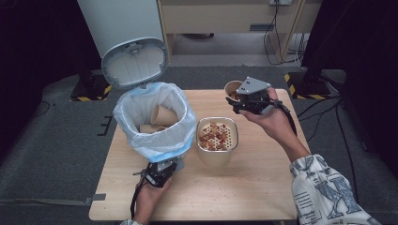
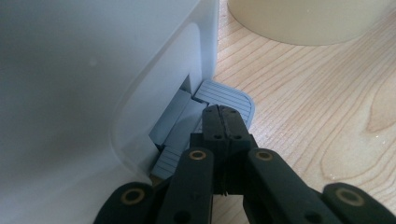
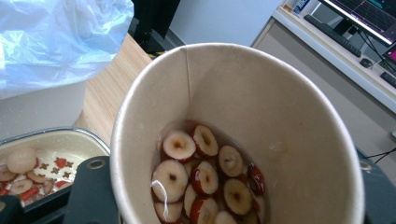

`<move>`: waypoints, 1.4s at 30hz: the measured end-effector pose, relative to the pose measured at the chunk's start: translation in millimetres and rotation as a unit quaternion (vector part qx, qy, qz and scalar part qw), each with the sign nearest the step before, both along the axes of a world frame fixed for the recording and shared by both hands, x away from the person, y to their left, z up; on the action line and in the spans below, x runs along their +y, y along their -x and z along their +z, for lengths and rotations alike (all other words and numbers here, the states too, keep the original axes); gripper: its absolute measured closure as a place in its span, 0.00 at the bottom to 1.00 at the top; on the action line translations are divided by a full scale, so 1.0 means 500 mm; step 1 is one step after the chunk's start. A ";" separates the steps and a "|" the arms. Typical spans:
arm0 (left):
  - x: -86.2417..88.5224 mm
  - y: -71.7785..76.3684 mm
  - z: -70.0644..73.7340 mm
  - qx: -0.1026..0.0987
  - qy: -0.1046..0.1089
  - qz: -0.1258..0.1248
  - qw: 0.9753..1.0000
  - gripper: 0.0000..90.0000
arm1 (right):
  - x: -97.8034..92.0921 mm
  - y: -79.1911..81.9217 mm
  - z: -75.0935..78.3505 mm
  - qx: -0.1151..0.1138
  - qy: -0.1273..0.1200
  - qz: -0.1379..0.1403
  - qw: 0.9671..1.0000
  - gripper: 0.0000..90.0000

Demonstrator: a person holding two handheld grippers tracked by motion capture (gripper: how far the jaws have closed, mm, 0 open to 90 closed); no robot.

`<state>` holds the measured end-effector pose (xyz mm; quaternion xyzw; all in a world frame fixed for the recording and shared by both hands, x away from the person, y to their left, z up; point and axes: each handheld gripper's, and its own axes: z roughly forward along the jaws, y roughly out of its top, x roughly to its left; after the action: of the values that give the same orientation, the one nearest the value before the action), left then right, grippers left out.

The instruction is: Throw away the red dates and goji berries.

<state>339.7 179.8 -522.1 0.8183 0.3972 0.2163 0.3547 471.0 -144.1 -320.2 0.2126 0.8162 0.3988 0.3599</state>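
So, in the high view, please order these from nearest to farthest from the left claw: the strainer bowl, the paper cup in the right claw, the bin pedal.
1. Bin pedal, right at the left claw.
2. Strainer bowl, to its right.
3. Paper cup, far right, in the right claw.

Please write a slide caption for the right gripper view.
Paper cup of sliced red dates in liquid, held above the strainer tray.

No text, label, brand or number can be read anywhere. The sleeve (image 1: pixel 324 187) at the lower right of the high view carries a dark printed pattern, too blurred to tell as letters. The monitor (image 3: pixel 369 11) at the upper right of the right gripper view shows lines, illegible.
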 end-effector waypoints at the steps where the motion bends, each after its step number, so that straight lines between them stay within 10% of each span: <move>1: 0.000 0.000 0.000 0.000 0.000 -0.001 1.000 1.00 | -0.001 -0.001 0.000 -0.001 0.001 -0.002 1.000 0.41; 22: 0.000 0.000 0.001 0.002 -0.003 -0.001 1.000 1.00 | 0.016 0.017 0.008 -0.029 0.039 -0.005 0.999 0.40; 42: 0.002 0.000 0.001 0.003 -0.006 -0.001 1.000 1.00 | 0.038 0.034 0.031 -0.088 0.136 0.003 0.987 0.40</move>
<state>339.8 180.8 -521.4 0.8214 0.3962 0.2162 0.3486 454.0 -125.1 -304.7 0.1226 0.8286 0.3024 0.4549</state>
